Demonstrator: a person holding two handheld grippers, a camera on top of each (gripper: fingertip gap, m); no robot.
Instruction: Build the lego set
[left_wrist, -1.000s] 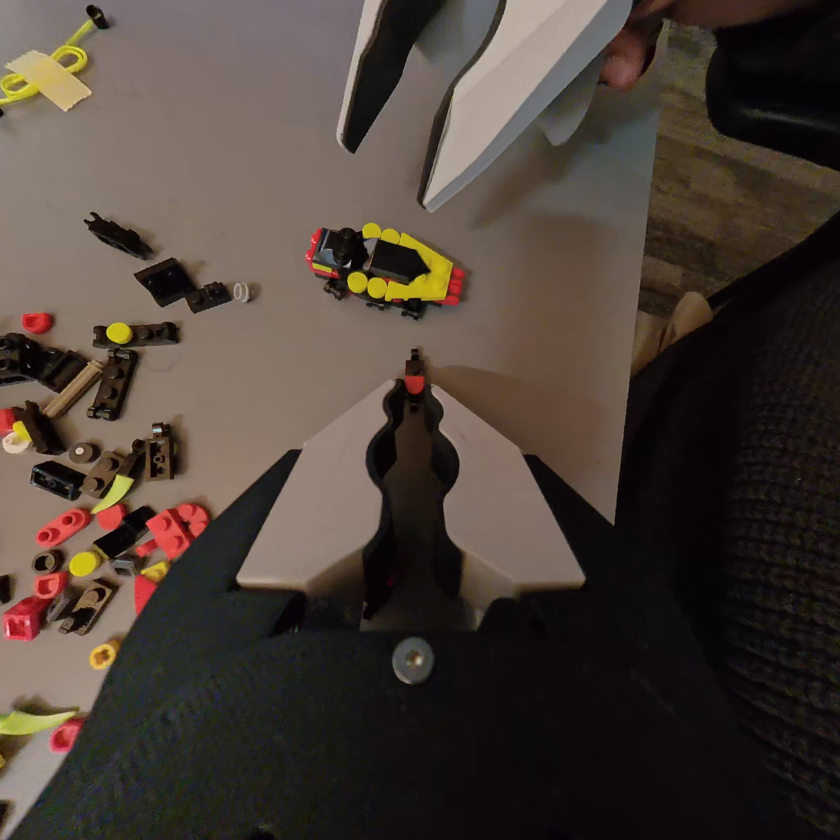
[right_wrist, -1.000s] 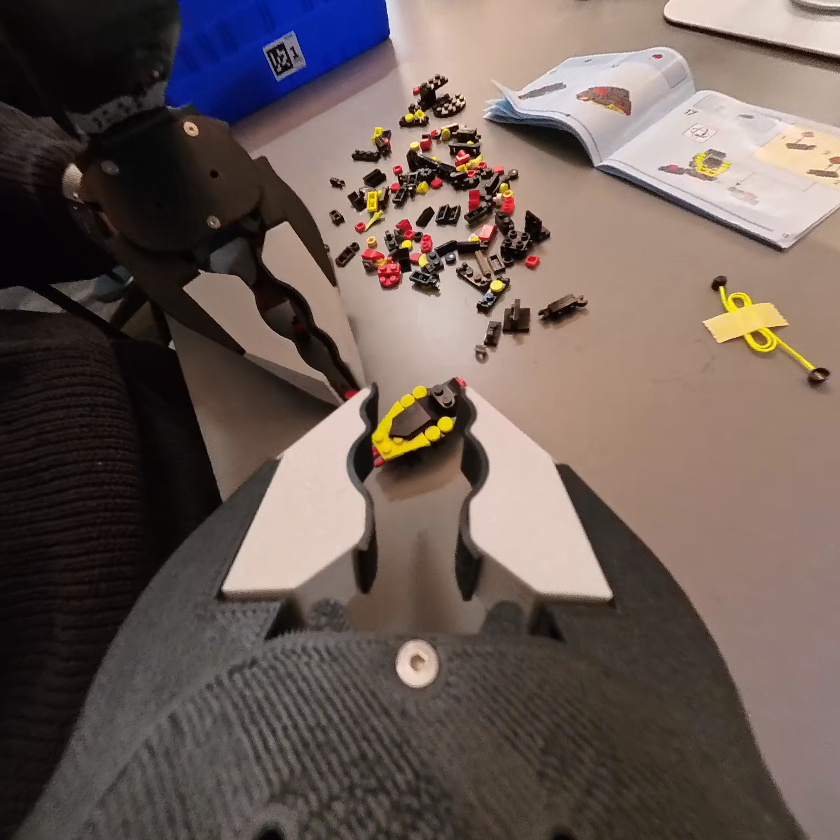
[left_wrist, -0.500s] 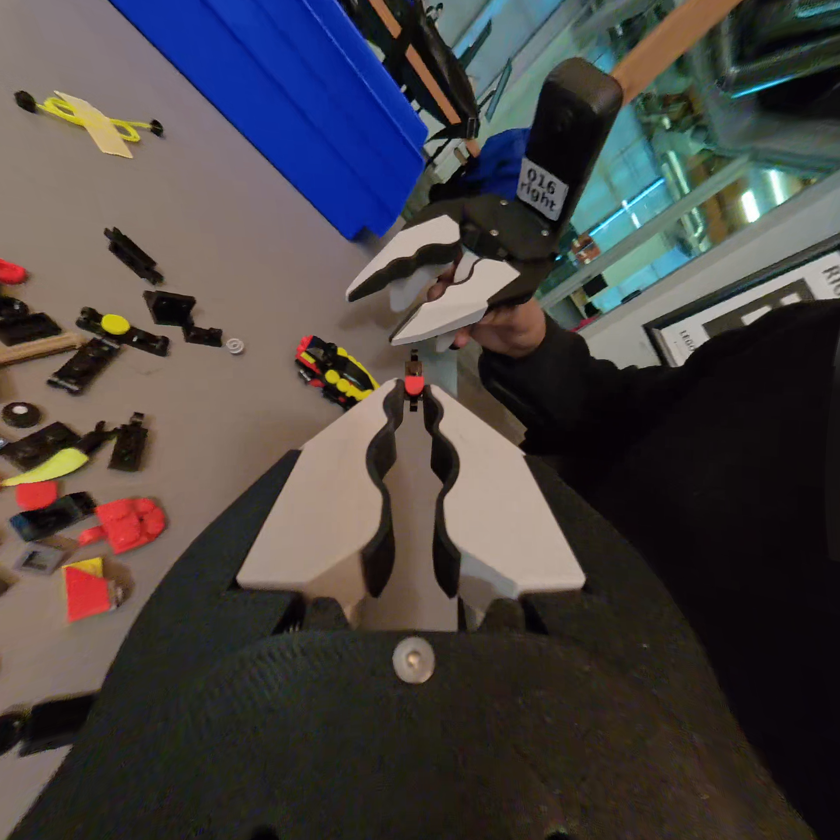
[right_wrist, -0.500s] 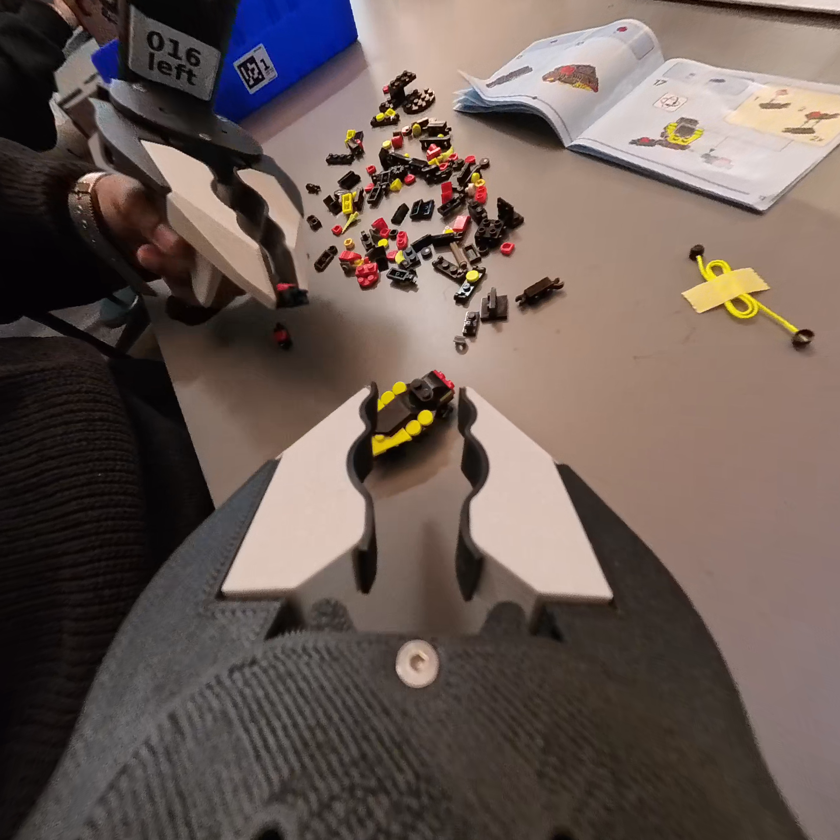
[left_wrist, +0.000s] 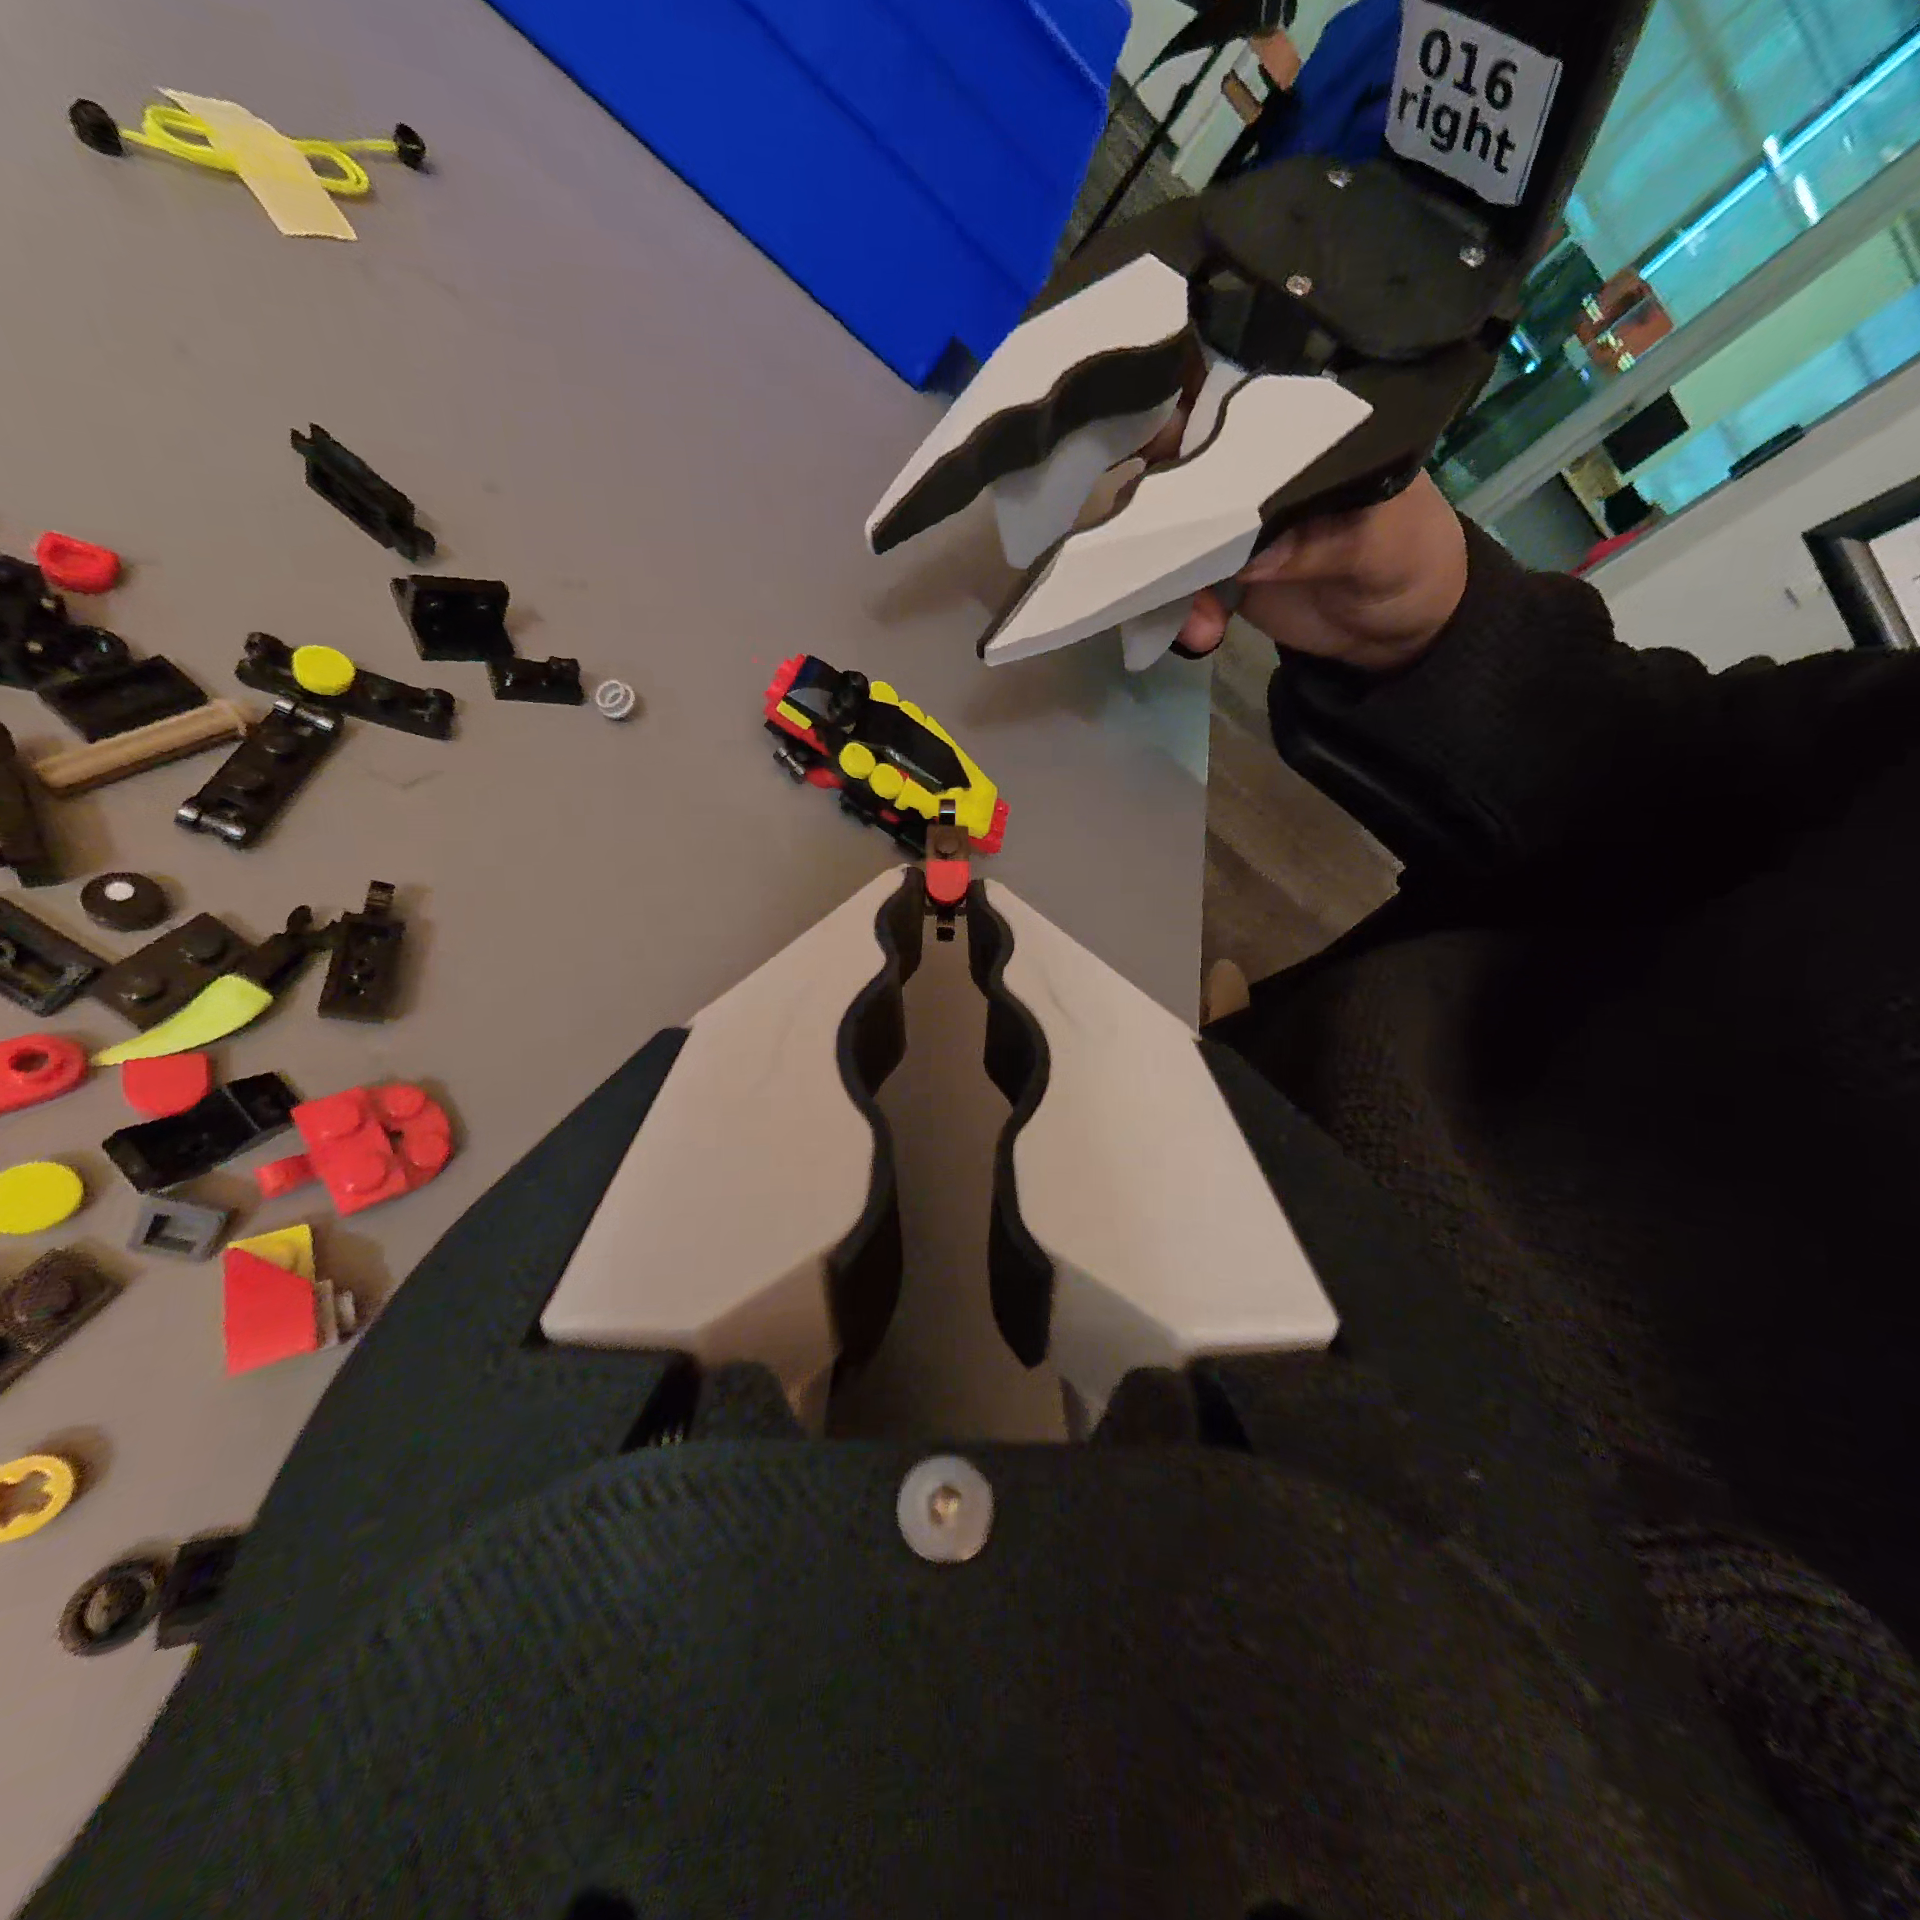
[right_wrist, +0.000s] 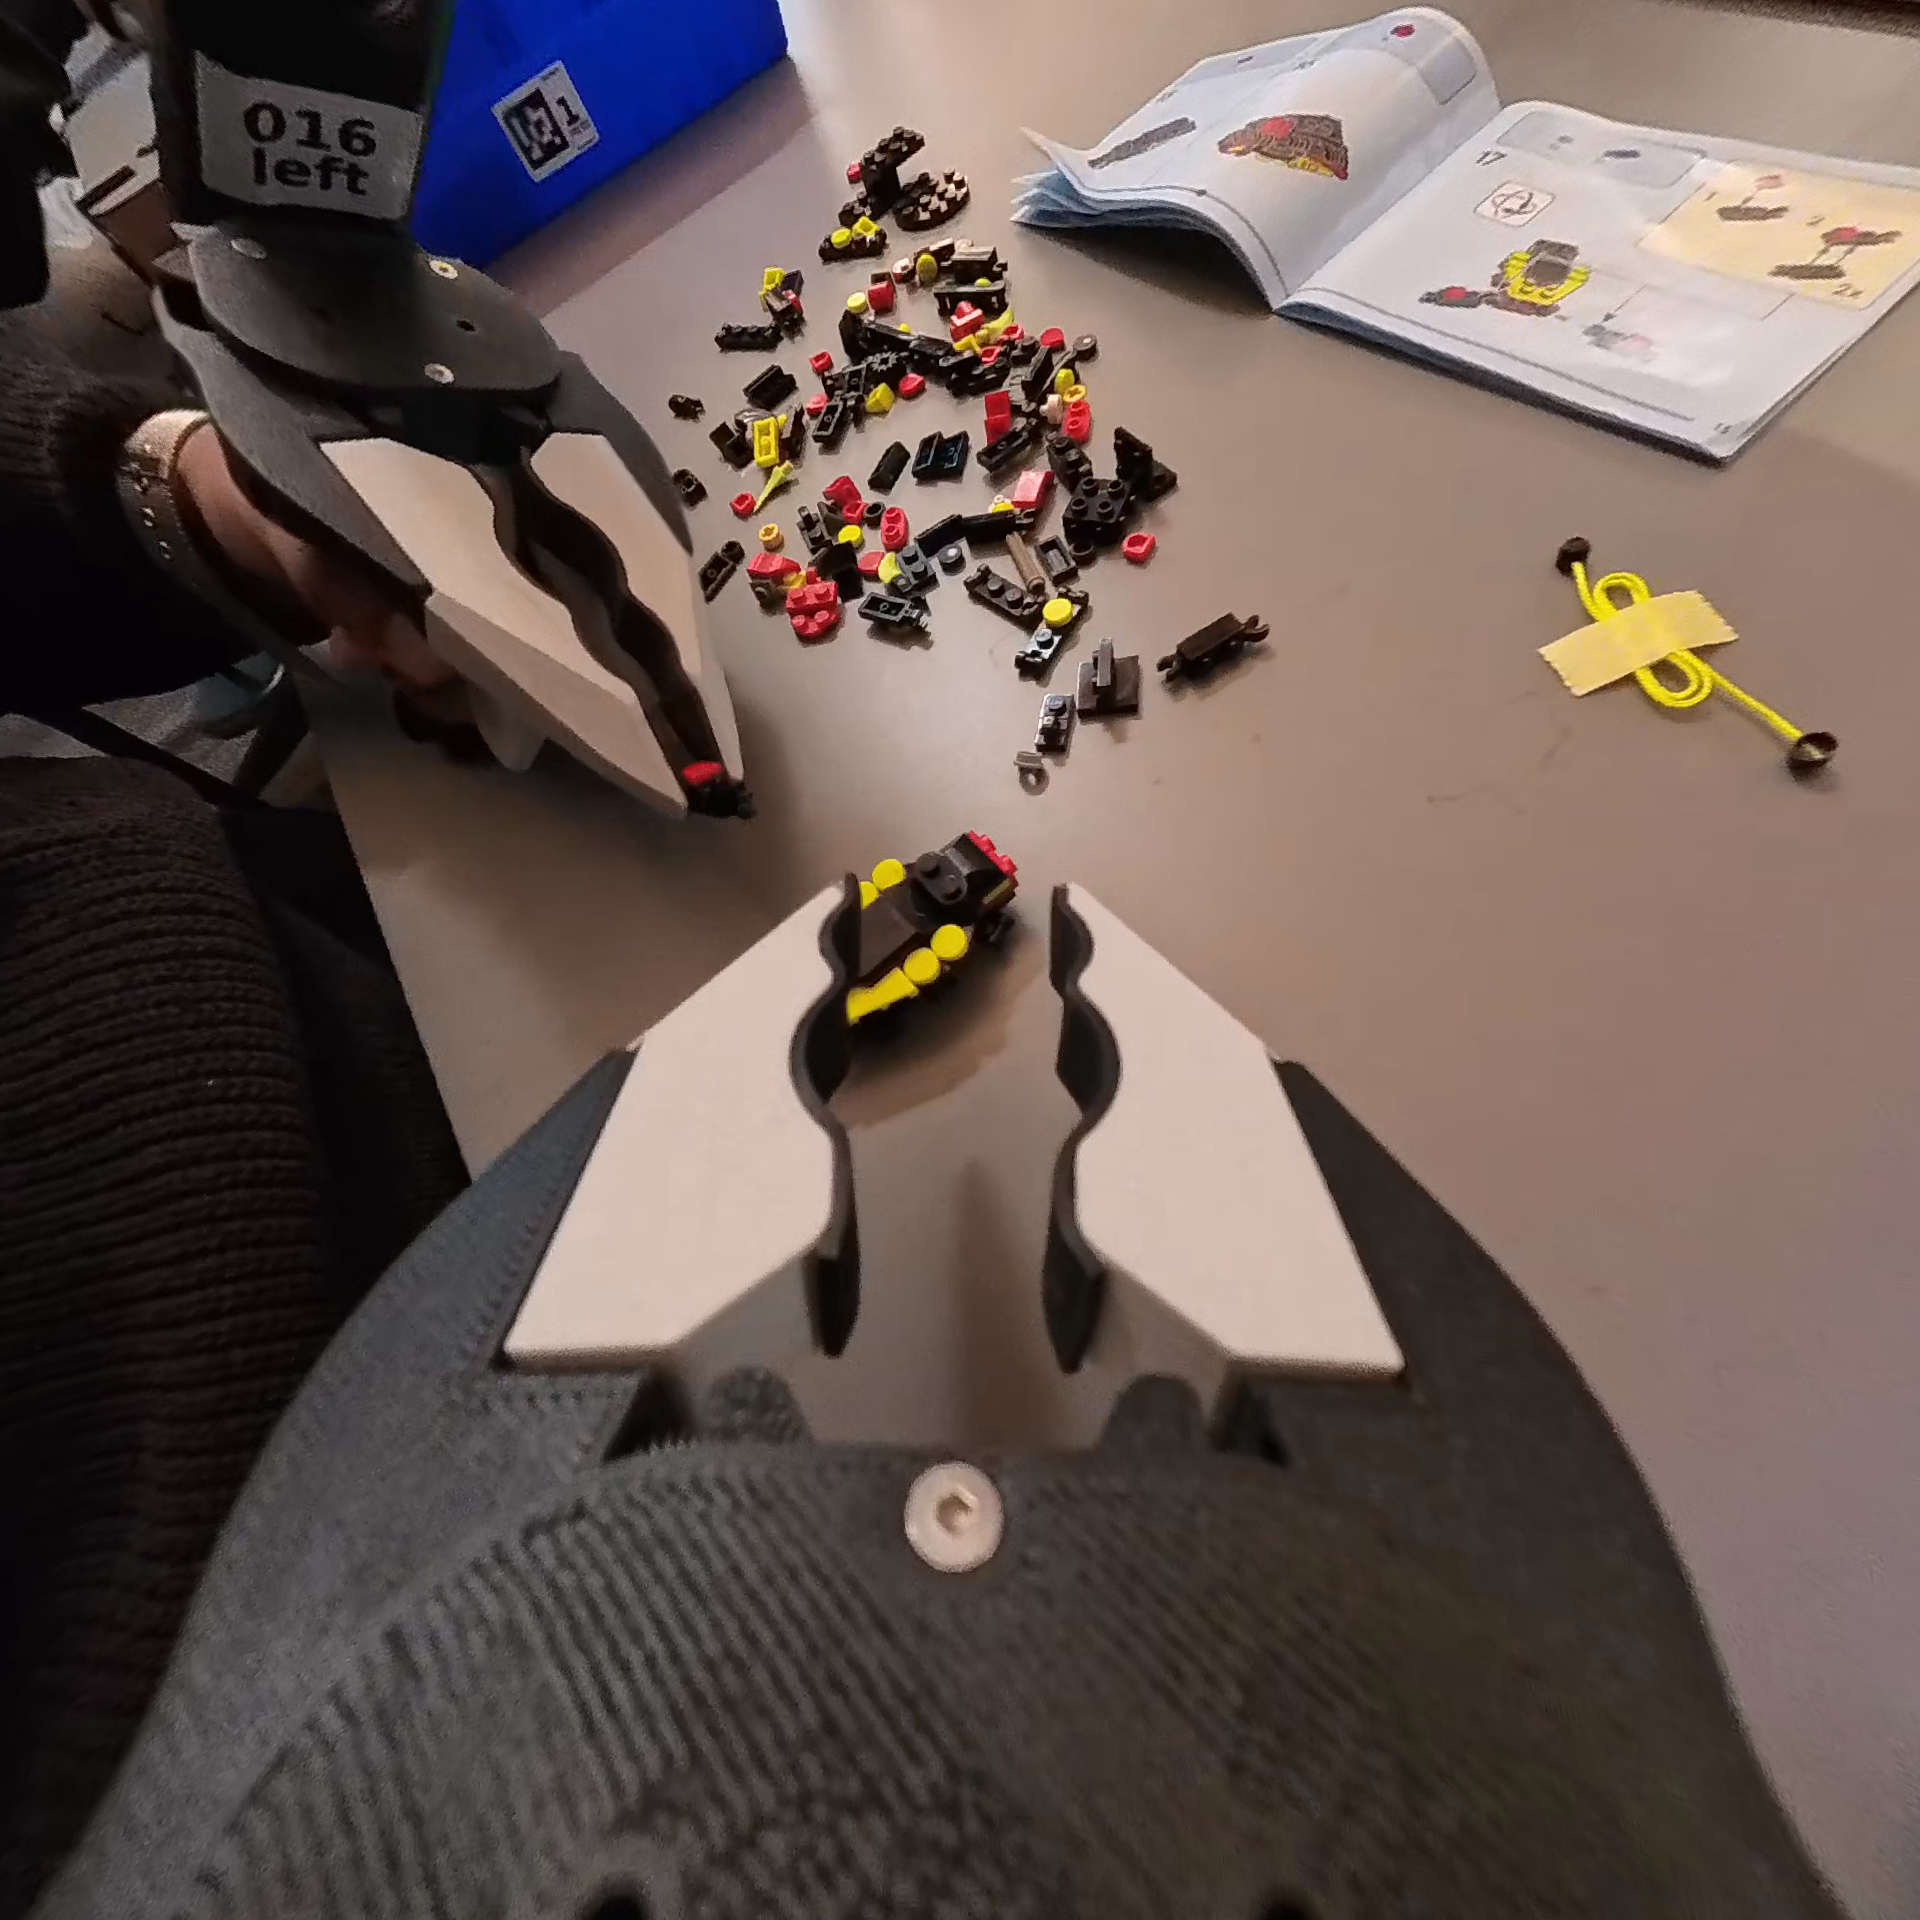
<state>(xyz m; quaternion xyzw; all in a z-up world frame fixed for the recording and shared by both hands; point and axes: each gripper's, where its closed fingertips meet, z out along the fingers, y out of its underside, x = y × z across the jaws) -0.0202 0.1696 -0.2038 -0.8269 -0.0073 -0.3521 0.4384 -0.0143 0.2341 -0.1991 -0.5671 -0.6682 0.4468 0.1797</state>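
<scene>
The grey tabletop (right_wrist: 1455, 935) carries everything. The landmark is the small yellow, black and red brick model (right_wrist: 930, 935), which lies flat on the tabletop near its front edge.

Beyond the model, towards the far side, lies an open instruction booklet (right_wrist: 1455, 239). Left of the booklet and farther from the model stands a blue bin (right_wrist: 582, 114). Between model and booklet lies a scatter of loose black, red and yellow bricks (right_wrist: 935, 468). Right of the model, well apart, a yellow cord taped down with a strip of tape (right_wrist: 1642, 655) lies on the tabletop.

The right claw (right_wrist: 951, 914) hangs above the model with its fingers spread. Seen from the left wrist, it is clear of the model and presses on nothing.

The left claw (left_wrist: 943, 894) is pinching a small red and black brick piece (left_wrist: 943, 873) at its very tips. The piece sits just beside the model's yellow end; contact between them cannot be told.

Procedure, as a judgement:
1. Steadying the model looks advisable before any pressing. It is light and lies loose.
2. Lower the right claw squarely so both fingers meet the model's long sides together.
3. Keep the left claw's pinch firm. The grip area on the piece is slight, so a twist could flick it out.
4. Align the piece level with the model before pushing.
</scene>
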